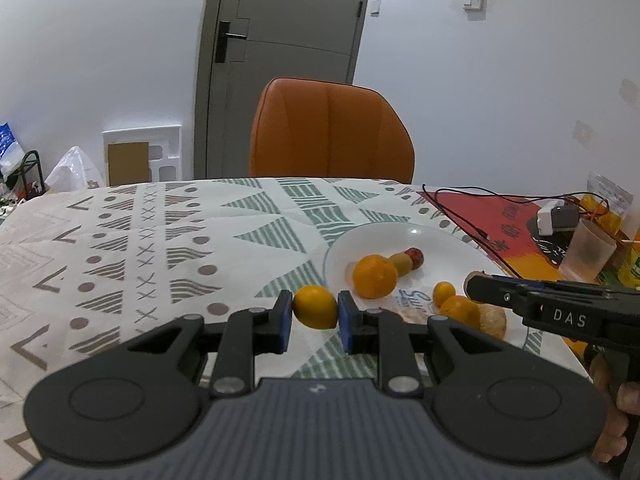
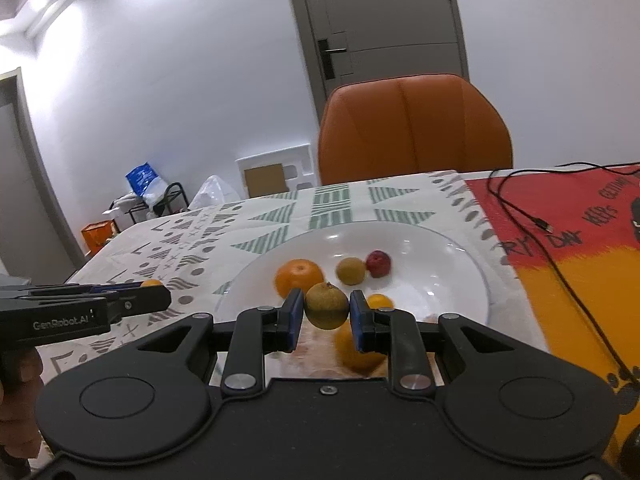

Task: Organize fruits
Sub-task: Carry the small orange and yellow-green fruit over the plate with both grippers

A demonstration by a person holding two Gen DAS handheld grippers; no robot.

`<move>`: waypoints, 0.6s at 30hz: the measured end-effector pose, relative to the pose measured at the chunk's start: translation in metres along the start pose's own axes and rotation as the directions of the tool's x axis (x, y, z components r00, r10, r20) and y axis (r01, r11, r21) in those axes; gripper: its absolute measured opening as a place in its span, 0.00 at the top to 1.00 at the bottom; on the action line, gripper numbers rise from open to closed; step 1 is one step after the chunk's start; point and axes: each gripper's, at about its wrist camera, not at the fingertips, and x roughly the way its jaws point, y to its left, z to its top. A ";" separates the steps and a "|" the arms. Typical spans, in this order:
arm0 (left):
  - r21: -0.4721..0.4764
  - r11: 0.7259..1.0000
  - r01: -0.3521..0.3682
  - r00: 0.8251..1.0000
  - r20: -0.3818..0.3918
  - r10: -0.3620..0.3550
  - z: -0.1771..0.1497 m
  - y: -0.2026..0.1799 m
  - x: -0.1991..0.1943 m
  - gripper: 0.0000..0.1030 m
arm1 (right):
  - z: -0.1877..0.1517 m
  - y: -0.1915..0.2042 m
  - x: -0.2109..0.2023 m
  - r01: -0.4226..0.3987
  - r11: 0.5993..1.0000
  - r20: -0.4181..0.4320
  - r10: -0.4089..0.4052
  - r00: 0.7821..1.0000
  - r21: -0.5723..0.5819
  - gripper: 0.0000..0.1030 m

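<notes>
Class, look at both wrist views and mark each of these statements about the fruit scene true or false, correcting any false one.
1. The left hand-held gripper is shut on a small yellow-orange round fruit. True.
2. The right hand-held gripper is empty. False: it is shut on a brownish-green round fruit.
3. A small dark red fruit lies in the white shallow plate. True.
4. The white shallow plate holds no fruit. False: a large orange citrus fruit and other fruits lie in it.
5. An orange padded chair stands behind the table's patterned tablecloth. True.
6. The grey door stands wide open. False: it is shut.
</notes>
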 end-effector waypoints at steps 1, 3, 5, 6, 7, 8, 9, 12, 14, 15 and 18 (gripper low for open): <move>0.004 1.000 0.002 1.000 0.000 -0.002 0.000 -0.002 0.001 0.78 | 0.000 -0.003 0.000 0.005 1.000 0.002 -0.005 1.000 0.007 0.78; 0.013 1.000 0.006 1.000 -0.001 -0.006 0.001 -0.007 0.003 0.78 | -0.001 -0.009 -0.001 0.013 1.000 0.004 -0.013 1.000 0.019 0.78; 0.018 1.000 0.011 1.000 -0.004 -0.010 0.002 -0.011 0.006 0.78 | -0.001 -0.015 -0.001 0.021 0.999 0.005 -0.021 1.000 0.029 0.77; 0.021 1.000 0.013 1.000 -0.005 -0.013 0.002 -0.012 0.007 0.78 | -0.002 -0.017 -0.001 0.023 0.999 0.005 -0.023 1.000 0.032 0.77; 0.026 1.000 0.015 1.000 -0.007 -0.015 0.002 -0.015 0.008 0.78 | -0.002 -0.019 -0.001 0.026 0.999 0.006 -0.026 1.000 0.036 0.77; 0.031 0.999 0.018 1.000 -0.007 -0.018 0.003 -0.017 0.009 0.78 | -0.002 -0.021 -0.001 0.028 0.999 0.007 -0.029 1.000 0.039 0.77; 0.035 0.999 0.021 1.000 -0.007 -0.021 0.003 -0.020 0.010 0.78 | -0.003 -0.023 -0.002 0.031 0.999 0.008 -0.032 0.999 0.043 0.77; 0.044 0.999 0.030 1.000 -0.008 -0.030 0.004 -0.026 0.013 0.78 | -0.004 -0.027 -0.002 0.035 0.998 0.007 -0.036 0.999 0.054 0.75; 0.052 0.998 0.035 0.999 -0.009 -0.035 0.005 -0.031 0.015 0.78 | -0.005 -0.029 -0.005 0.039 0.998 0.014 -0.039 0.999 0.056 0.72; 0.056 0.998 0.038 0.999 -0.010 -0.038 0.006 -0.033 0.017 0.78 | -0.005 -0.030 -0.006 0.038 0.998 0.016 -0.039 0.999 0.054 0.72; 0.068 0.997 0.048 0.999 -0.016 -0.047 0.006 -0.041 0.022 0.78 | -0.007 -0.033 -0.009 0.032 0.997 0.013 -0.033 0.999 0.064 0.72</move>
